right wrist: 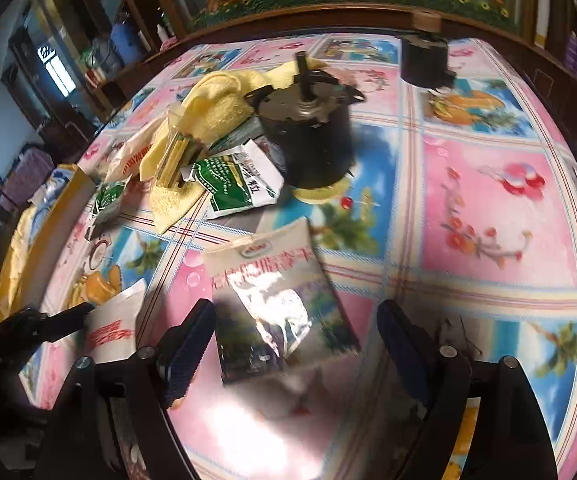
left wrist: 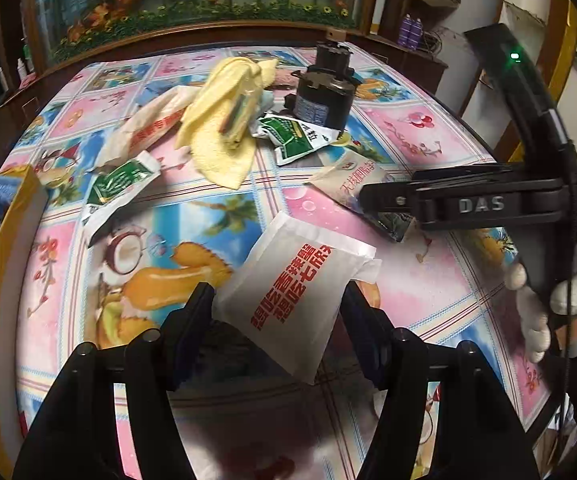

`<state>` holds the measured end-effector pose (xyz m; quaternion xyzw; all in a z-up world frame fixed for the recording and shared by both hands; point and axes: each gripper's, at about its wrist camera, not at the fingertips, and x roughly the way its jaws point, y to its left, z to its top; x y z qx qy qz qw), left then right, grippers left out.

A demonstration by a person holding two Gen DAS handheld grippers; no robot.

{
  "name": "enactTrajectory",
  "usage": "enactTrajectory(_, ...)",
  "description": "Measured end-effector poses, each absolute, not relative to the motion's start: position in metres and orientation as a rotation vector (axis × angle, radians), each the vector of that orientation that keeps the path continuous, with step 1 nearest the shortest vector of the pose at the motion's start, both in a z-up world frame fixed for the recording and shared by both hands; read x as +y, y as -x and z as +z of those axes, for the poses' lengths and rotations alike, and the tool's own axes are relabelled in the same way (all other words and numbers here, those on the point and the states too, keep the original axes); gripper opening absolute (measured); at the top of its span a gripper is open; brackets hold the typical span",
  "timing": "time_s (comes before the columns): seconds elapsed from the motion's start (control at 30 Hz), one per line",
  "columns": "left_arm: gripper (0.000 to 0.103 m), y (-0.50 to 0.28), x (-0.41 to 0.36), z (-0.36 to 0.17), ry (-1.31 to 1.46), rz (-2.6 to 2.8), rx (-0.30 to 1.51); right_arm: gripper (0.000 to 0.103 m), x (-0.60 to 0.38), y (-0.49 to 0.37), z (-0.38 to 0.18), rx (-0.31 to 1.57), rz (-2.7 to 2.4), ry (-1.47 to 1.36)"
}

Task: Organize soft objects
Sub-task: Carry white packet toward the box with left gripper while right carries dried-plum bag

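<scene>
Left claw (left wrist: 278, 312) spread wide, straddling a white paper bag (left wrist: 294, 300) with red print; the bag lies flat on the table (left wrist: 428, 280), and I can't tell if the fingers touch it. Right claw (right wrist: 296, 336) also spread, over a silvery snack pouch (right wrist: 276, 300) lying flat just ahead of it. I see a gloved hand (left wrist: 560, 300) on its grip. Farther back: a yellow cloth (left wrist: 220, 120), green-and-white sachets (left wrist: 292, 136), and a black motor (left wrist: 322, 96) standing upright beside them. Yellow-rimmed box (left wrist: 4, 240) at the table's left edge.
</scene>
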<state>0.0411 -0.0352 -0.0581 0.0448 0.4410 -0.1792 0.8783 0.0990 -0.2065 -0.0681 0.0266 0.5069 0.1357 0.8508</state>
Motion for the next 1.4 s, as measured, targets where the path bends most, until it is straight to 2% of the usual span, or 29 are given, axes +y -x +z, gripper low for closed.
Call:
enactTrajectory(0.13,0.063,-0.039,-0.031,-0.058,-0.076,-0.355,0.914,0.089,-0.189,-0.103,-0.070,1.068,0.272,0.020)
enactTrajectory(0.17,0.063,-0.038,-0.030,-0.058,-0.071,-0.350,0.913,0.083,-0.185,-0.100,-0.071,1.063,0.264,0.044)
enactTrajectory(0.2,0.063,-0.038,-0.028,-0.058,-0.064,-0.347,0.912,0.070,-0.182,-0.098,-0.071,1.056,0.253,0.065)
enactTrajectory(0.33,0.063,-0.032,-0.020,-0.050,-0.026,-0.339,0.890,0.065,-0.182,-0.086,-0.068,1.042,0.272,0.047)
enactTrajectory(0.8,0.064,0.017,0.081,-0.009,0.163,-0.169,0.798,0.065,-0.178,-0.044,-0.025,0.980,0.371,-0.084)
enactTrajectory(1.1,0.064,0.033,0.181,-0.009,0.222,0.083,0.771,0.064,-0.103,-0.024,0.006,0.946,0.535,-0.030)
enactTrajectory(1.4,0.064,0.012,0.252,-0.027,0.203,0.227,0.806,0.064,-0.008,-0.013,0.017,0.955,0.699,0.042)
